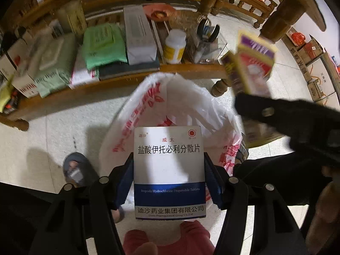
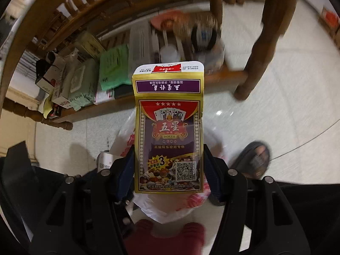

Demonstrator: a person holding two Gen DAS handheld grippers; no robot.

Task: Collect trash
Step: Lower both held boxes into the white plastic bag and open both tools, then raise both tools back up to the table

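My left gripper [image 1: 169,182] is shut on a white and blue medicine box [image 1: 169,170] and holds it above the open mouth of a white plastic bag with red print [image 1: 191,104] on the floor. My right gripper [image 2: 169,170] is shut on a yellow and purple poker card box [image 2: 169,131] with its top flap open, above the same bag [image 2: 165,210]. In the left wrist view the right gripper [image 1: 250,106] and its card box [image 1: 252,63] show blurred at the right, beside the bag.
A low wooden shelf [image 1: 119,85] behind the bag holds wipe packs, boxes and a white bottle [image 1: 174,46]. Wooden furniture legs [image 2: 252,63] stand to the right. A slippered foot [image 1: 76,167] is left of the bag, another [image 2: 252,161] right of it. Cardboard boxes [image 1: 316,63] sit far right.
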